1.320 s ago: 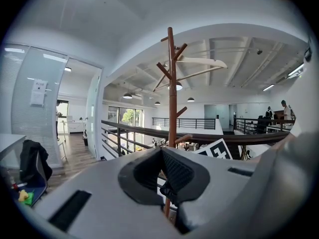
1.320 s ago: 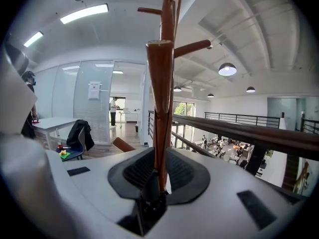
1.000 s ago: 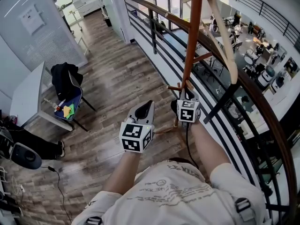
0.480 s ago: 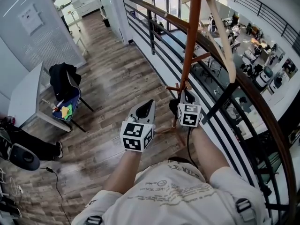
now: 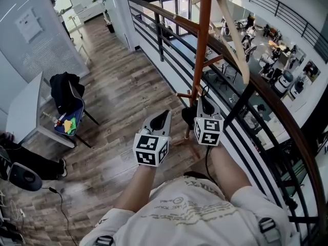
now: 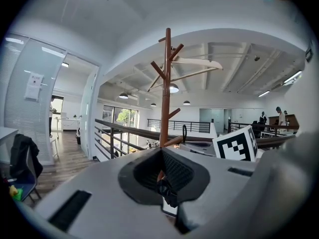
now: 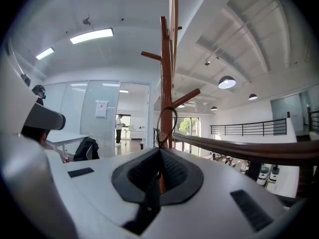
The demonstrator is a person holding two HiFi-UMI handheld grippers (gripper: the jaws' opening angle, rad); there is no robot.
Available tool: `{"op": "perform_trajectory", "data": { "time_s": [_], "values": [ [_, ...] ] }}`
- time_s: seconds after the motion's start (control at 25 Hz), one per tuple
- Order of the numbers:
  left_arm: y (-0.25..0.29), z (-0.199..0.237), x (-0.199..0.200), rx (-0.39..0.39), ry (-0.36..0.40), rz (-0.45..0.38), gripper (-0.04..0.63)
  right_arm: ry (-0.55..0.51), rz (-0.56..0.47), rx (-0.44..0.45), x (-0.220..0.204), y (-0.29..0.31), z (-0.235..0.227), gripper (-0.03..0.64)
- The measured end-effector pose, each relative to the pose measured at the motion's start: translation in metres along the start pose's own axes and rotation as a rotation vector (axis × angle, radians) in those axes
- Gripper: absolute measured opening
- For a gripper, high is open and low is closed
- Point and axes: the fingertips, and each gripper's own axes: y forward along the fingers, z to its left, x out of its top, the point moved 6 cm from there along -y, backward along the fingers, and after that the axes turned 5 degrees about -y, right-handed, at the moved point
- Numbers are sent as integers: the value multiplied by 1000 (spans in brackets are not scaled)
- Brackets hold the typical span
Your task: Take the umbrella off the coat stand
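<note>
A brown wooden coat stand rises beside the railing, just ahead of me. A long cream umbrella with a black lower end hangs from an upper peg and slants out over the handrail. In the left gripper view the umbrella shows high on the stand. In the right gripper view it is a pale strip beside the pole. My left gripper is shut and empty, left of the stand's base. My right gripper is shut and empty, close to a lower peg with a black loop.
A dark metal railing with a brown handrail runs along the right, with an open floor and people far below. A chair with a black jacket and a white table stand at the left. Wooden flooring lies between.
My right gripper has slid slightly down and right in the head view. The left gripper has barely moved. Both stay shut, and the umbrella still hangs on the stand.
</note>
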Motion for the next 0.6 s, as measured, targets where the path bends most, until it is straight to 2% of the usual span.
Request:
{"op": "perform_trajectory", "data": {
  "time_s": [0.32,0.6],
  "values": [
    [-5,-25,-9,-40,-7,2,-8,7,-50,2,18,-52,-1,3],
    [-10,-41,-14,-61,-4,4,-8,37,-49,21,11,-89,1,2]
  ]
}}
